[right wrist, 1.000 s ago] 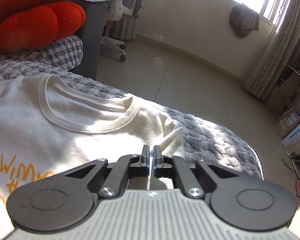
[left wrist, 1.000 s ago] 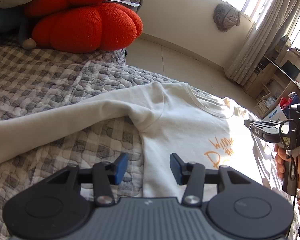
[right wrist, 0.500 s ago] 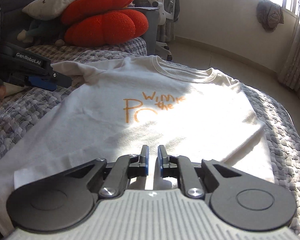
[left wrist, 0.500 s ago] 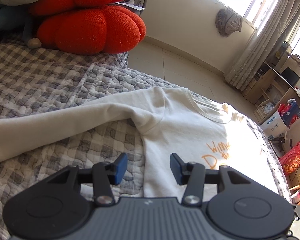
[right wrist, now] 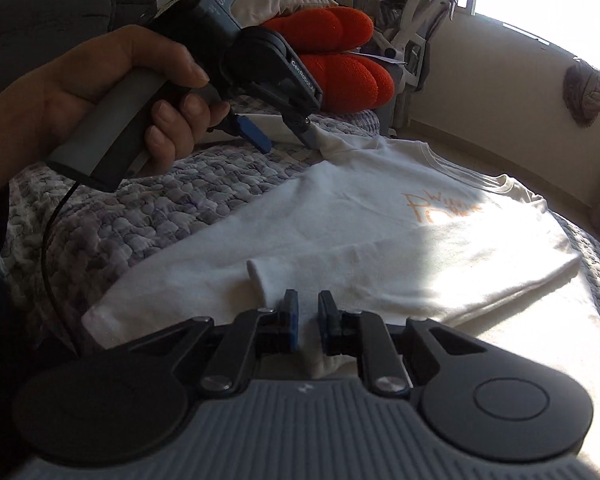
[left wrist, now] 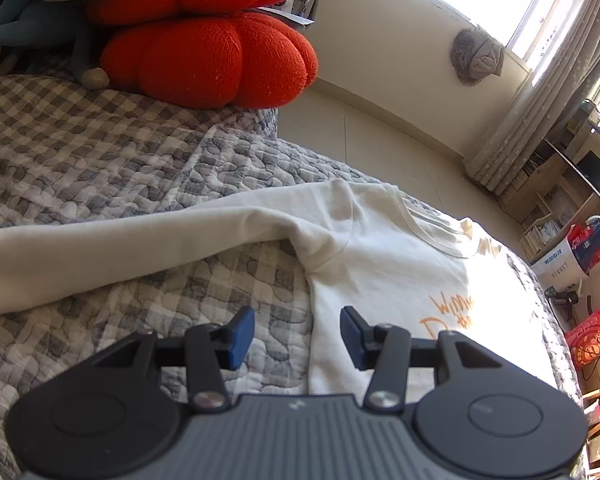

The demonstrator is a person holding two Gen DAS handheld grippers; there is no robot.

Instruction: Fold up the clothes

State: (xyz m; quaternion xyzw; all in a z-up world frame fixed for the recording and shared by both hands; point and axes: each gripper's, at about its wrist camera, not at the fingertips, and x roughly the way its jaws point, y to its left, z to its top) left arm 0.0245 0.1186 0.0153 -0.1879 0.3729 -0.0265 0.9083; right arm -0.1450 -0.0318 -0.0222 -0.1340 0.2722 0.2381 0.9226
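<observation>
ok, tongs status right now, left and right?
Left tongs: open, nothing between the pads, hovering over the shirt edge.
Right tongs: nearly closed, narrow gap; sleeve cloth sits there, but a grip cannot be told.

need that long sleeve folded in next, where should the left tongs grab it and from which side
Grip the long sleeve partway along, well out from the armpit seam, coming down from above. It lies flat and stretched across the quilt, away from the shirt, so pinch its near edge.

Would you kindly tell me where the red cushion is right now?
In the left wrist view the red cushion sits upper left on the checked quilt, beyond the white shirt.
</observation>
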